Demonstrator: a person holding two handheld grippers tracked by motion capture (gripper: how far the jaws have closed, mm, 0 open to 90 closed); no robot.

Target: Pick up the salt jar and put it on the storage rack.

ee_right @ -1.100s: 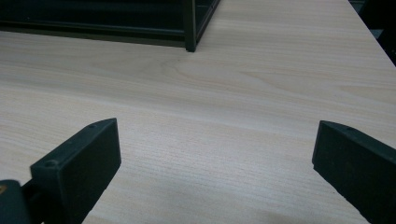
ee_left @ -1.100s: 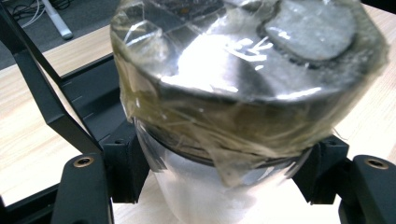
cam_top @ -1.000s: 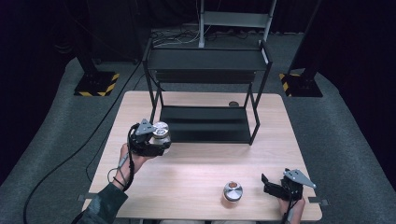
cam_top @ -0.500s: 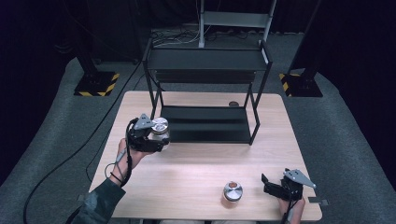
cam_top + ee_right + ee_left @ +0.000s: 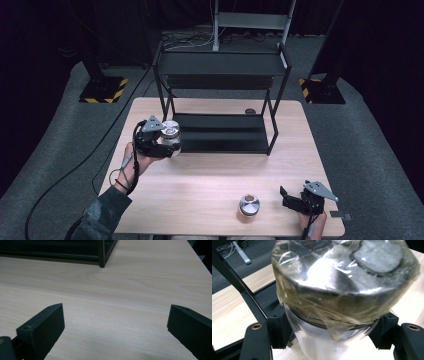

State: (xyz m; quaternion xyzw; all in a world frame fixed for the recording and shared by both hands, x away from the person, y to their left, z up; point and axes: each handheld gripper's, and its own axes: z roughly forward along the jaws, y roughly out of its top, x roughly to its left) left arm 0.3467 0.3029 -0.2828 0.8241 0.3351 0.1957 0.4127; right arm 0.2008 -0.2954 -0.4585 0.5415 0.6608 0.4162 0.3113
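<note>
Left hand-held gripper (image 5: 167, 145), at the left middle of the high view, is pinching a glass jar (image 5: 170, 137) with a metal lid, holding it clear of the desk (image 5: 210, 175) just beside the lower left corner of the black two-tier rack (image 5: 220, 95); in the left gripper view the jar (image 5: 337, 297) is sitting between the two black jaws, both pads pressing on its glass body below the lid, which is wrapped in crinkled clear tape; the person's left hand (image 5: 131, 161) is gripping the tool from below, a dark sleeve (image 5: 102, 217) entering at the lower left of the frame; right hand-held gripper (image 5: 284, 197) is resting at the lower right of the high view, near the desk's front edge, its jaws standing spread with nothing between them; in the right gripper view the two jaws are rising wide apart at the bottom corners over bare wood, a foot of the rack (image 5: 101, 263) showing at the top of the frame; a second jar (image 5: 248, 205) with a metal lid is standing upright on the desk at the lower middle, near the right hand-held gripper but apart from it; a small dark disc (image 5: 250, 111) is lying on the desk behind the rack's lower shelf.
</note>
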